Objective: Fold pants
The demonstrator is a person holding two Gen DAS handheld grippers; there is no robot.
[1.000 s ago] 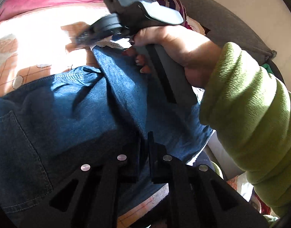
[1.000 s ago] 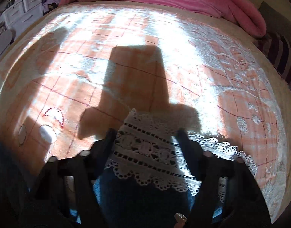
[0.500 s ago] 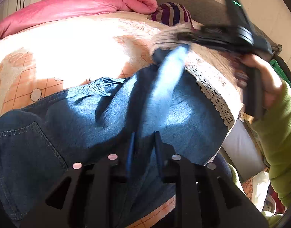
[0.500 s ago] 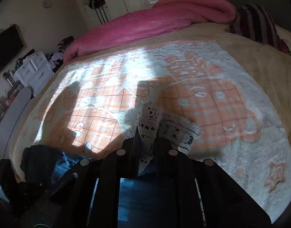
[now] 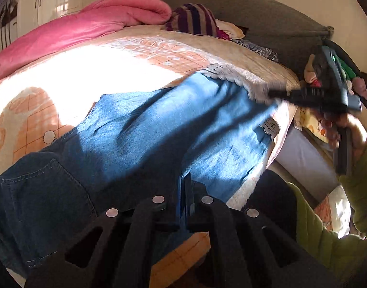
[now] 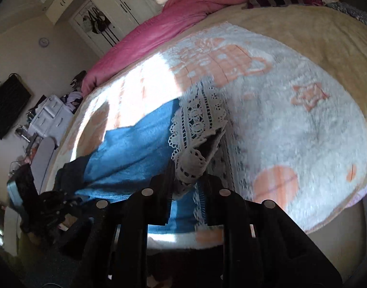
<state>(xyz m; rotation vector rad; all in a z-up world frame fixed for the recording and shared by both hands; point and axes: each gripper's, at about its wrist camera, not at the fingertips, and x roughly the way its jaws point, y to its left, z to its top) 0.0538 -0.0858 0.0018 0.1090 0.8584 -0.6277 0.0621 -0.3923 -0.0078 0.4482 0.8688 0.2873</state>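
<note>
One pair of pants point(image 5: 164, 129) lies on the bed point(image 5: 125, 55), blue denim with a back pocket and white lace hems: two hems point(image 6: 200, 117) show, one at each leg end. One pink quilt point(image 5: 70, 28) runs along the bed's far edge, and one striped pillow point(image 5: 195, 21) sits at its far corner. One patterned blanket point(image 6: 291, 124) covers the bed. Two grippers are in view: the left gripper point(image 5: 186, 192) and the right gripper point(image 6: 187, 180), each with two fingers. One hand point(image 5: 353, 132) in one green sleeve point(image 5: 327, 228) shows at the right gripper's handle.
</note>
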